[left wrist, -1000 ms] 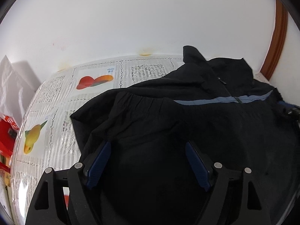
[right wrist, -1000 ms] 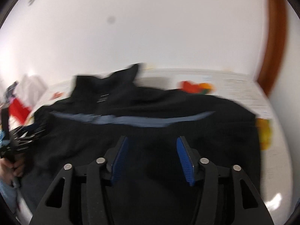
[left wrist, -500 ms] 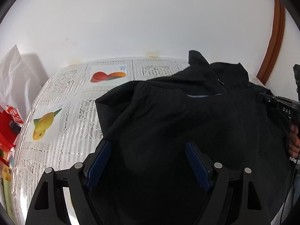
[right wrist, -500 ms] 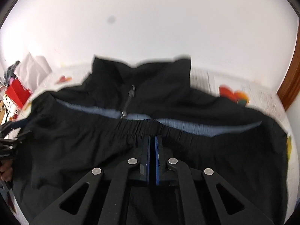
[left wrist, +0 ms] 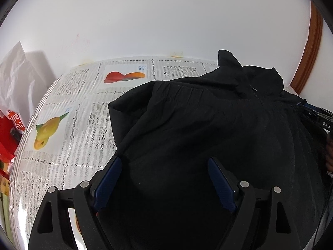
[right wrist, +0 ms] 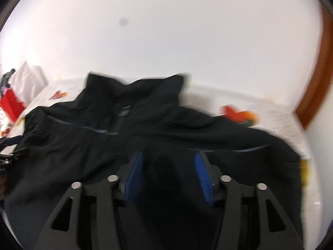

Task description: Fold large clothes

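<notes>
A large black jacket (left wrist: 208, 120) with a zip and a stand-up collar lies on the table, its lower part folded up over the chest. It also shows in the right wrist view (right wrist: 145, 129), where the picture is blurred. My left gripper (left wrist: 164, 166) is open and empty, just above the jacket's left part. My right gripper (right wrist: 168, 166) is open and empty over the jacket's middle. The right gripper's tip shows at the right edge of the left wrist view (left wrist: 320, 116).
The table carries a white lace-pattern cloth (left wrist: 79, 108) with fruit pictures. A white wall stands behind it. A red package (left wrist: 8, 133) and white paper (left wrist: 14, 73) sit at the left edge. A brown wooden frame (left wrist: 310, 48) runs at the right.
My right gripper was shut on the jacket's hem half a second ago and is open now, the hem released. The folded-up part now covers the blue-grey stripe. My left gripper stayed open.
</notes>
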{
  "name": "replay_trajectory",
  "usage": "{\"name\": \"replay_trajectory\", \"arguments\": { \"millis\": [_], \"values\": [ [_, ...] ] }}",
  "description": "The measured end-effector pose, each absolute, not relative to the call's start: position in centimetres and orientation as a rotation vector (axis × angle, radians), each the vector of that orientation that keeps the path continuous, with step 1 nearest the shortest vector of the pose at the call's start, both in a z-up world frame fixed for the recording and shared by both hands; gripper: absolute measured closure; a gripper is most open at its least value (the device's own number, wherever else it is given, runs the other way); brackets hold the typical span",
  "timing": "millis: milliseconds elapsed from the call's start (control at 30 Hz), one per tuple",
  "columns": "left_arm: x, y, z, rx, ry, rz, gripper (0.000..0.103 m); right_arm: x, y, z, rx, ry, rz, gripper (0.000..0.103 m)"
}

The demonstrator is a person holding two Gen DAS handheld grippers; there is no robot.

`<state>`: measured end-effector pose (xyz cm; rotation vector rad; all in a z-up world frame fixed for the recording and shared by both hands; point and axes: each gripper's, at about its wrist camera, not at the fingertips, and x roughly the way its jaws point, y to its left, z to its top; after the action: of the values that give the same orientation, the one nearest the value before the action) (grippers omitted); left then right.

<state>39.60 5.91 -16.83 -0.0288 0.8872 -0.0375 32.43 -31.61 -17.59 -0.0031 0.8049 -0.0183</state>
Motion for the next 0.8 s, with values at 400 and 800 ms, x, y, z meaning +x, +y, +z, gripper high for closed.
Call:
{"name": "replay_trajectory", "arguments": {
  "millis": [400,800],
  "values": [
    [40.0,5.7,-17.5,-0.006,0.909,-0.017,0.016,32.3,-39.9,-21.7,0.081,0.898,-0.21,0.054],
    [39.7,5.6,-16.7,-0.004,0.887,-0.031,0.016,28.9,-35.5,-17.5,0.123,0.812,-0.114,0.051]
  ]
}}
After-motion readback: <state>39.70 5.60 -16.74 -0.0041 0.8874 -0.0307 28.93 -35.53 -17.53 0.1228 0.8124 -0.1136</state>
